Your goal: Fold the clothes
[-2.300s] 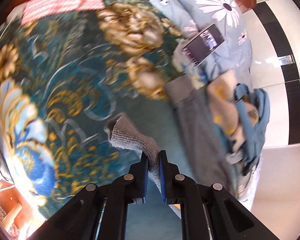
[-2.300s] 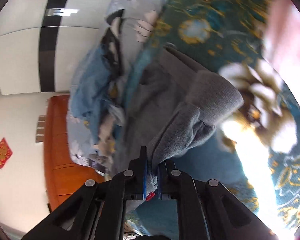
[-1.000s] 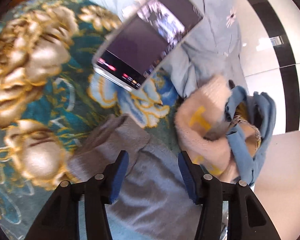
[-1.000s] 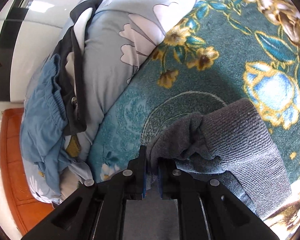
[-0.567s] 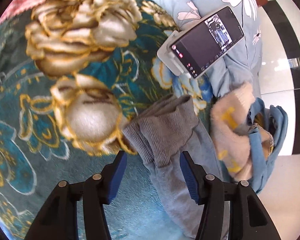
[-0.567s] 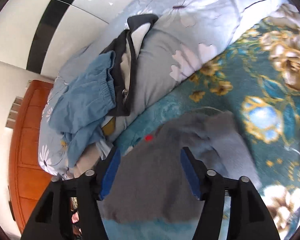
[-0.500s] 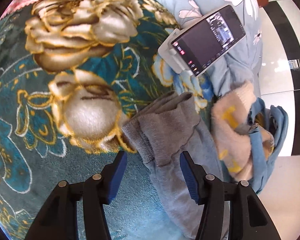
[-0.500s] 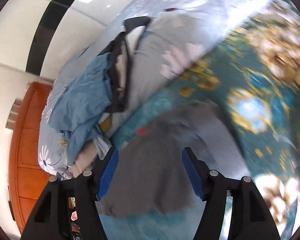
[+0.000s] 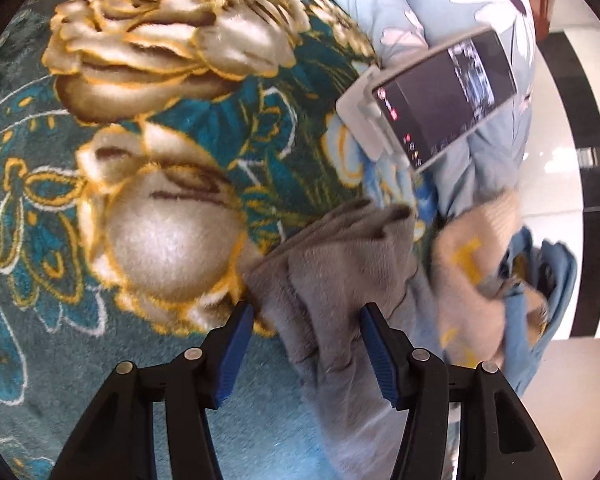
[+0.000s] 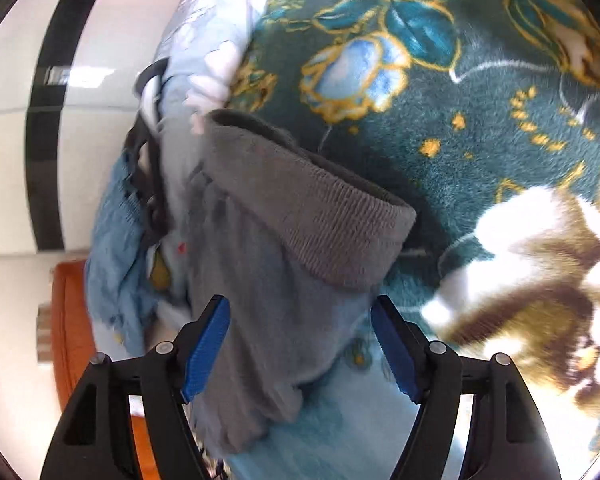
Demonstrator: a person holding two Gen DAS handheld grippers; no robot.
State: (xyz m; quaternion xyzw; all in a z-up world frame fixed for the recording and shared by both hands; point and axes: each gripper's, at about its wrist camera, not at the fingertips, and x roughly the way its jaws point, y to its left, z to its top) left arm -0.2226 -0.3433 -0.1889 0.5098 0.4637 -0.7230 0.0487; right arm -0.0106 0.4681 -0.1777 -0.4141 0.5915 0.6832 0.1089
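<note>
- Two tongs, both with blue pads spread wide and nothing between them: the left tongs [image 9: 306, 344] and the right tongs [image 10: 300, 350] each hang just over the grey garment [image 10: 284, 248].
- Your garment lies on the teal flowered blanket [image 9: 148, 152], doubled over on itself, its ribbed band [image 10: 332, 216] uppermost and running across ahead of the right tongs.
- In the left view, the layered grey edge [image 9: 340, 256] sits directly ahead of the open pads, close but not touching.
- Handling, as judged: soft, thick fleece-like knit, light, limp; it will sag and drag on the plush blanket rather than slide.
- Take hold at the ribbed band or a corner of the stacked edge; pinch all layers, or the fold may slip apart.
- A phone [image 9: 440, 100] lies on the pale quilt [image 9: 420, 8] beyond, and a heap of other clothes [image 9: 500, 276] just beside the garment; keep clear of both.
</note>
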